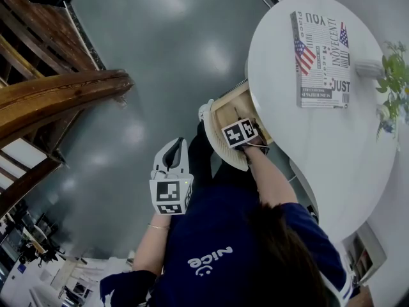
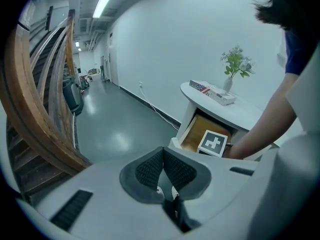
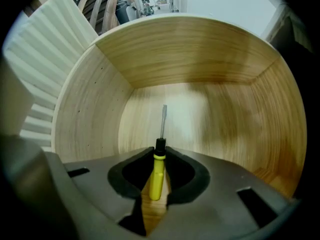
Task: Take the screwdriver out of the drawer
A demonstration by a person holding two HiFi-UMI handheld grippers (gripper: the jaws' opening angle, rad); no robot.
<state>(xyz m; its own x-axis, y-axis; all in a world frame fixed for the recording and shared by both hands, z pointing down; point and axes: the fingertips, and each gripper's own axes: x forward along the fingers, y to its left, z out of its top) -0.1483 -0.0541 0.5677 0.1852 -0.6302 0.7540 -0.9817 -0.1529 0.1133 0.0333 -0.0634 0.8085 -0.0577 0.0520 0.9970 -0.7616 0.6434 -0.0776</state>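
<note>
- Two grippers are in play. The right gripper [image 3: 159,151] points straight down into the open, pale wooden drawer [image 3: 200,49] under the round white table [image 1: 319,146]. The left gripper [image 2: 163,151] hangs off to the left above the grey floor, its jaws pressed together on nothing.
- Between the right jaws lies the small screwdriver [image 3: 158,176], which has a yellow handle, a black collar and a slim steel shaft. The jaw tips pinch it at the top of the handle, just by the collar.
- It lies flat on the drawer bottom, well apart from the side walls, with the shaft aimed at the far wall.
- Slip risk: only the tips seem to bear on a smooth, round handle, and at one end of it. On the lift the tool could swing or roll out and drop back.
- Snag risk: the shaft reaches beyond the jaws, so a tilted or hurried pull could knock it on a drawer wall or the table edge overhead.
- Scrape risk: pushing lower to improve the hold could grind the jaws on the wood.
</note>
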